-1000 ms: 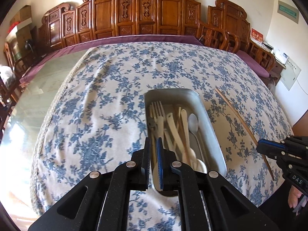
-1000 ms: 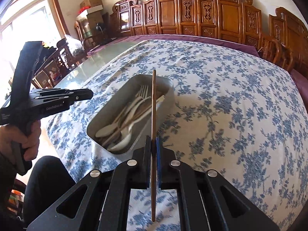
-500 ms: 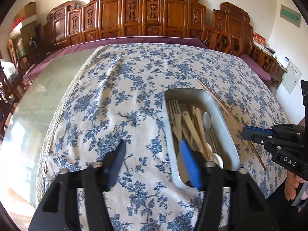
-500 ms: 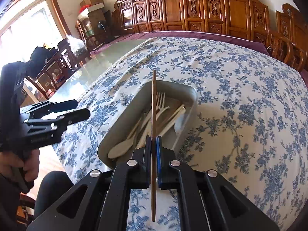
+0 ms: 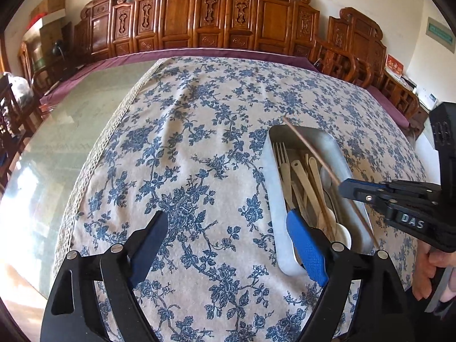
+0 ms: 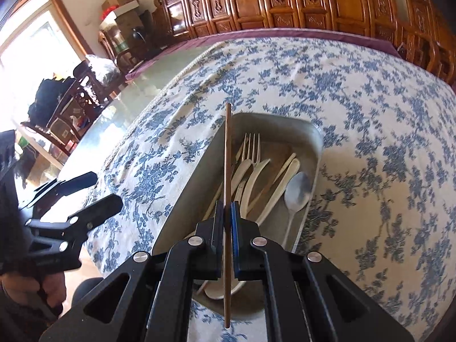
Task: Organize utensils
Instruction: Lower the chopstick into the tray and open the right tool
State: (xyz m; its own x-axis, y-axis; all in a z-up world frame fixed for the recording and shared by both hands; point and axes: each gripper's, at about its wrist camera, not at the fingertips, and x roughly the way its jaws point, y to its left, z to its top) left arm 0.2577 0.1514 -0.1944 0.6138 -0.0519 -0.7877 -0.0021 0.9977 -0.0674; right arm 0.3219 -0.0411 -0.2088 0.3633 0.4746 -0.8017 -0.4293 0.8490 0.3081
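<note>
A metal tray (image 5: pixel 270 176) (image 6: pixel 315 134) on the floral tablecloth holds a fork (image 6: pixel 252 145), a metal spoon (image 6: pixel 297 191) and several pale utensils. My right gripper (image 6: pixel 227 208) (image 5: pixel 345 189) is shut on a thin brown chopstick (image 6: pixel 227 156) (image 5: pixel 307 146), which hangs lengthwise over the tray, its far tip past the tray's far rim. To the left of the tray my left gripper (image 5: pixel 226 222) (image 6: pixel 95 191) hovers over bare cloth. Its jaws are opening wide and nothing is between them; its blue right fingertip overlaps the tray's near left wall in the left wrist view.
The blue-flowered tablecloth (image 5: pixel 199 131) covers the right part of a glass-topped table (image 5: pixel 71 142). Carved wooden chairs (image 5: pixel 216 14) line the far edge. A person's hand (image 5: pixel 427 270) holds the right gripper's handle at the near right.
My left gripper went from shut to wide open and drew left, off the tray. My right gripper carried the chopstick from the cloth on the right to above the tray.
</note>
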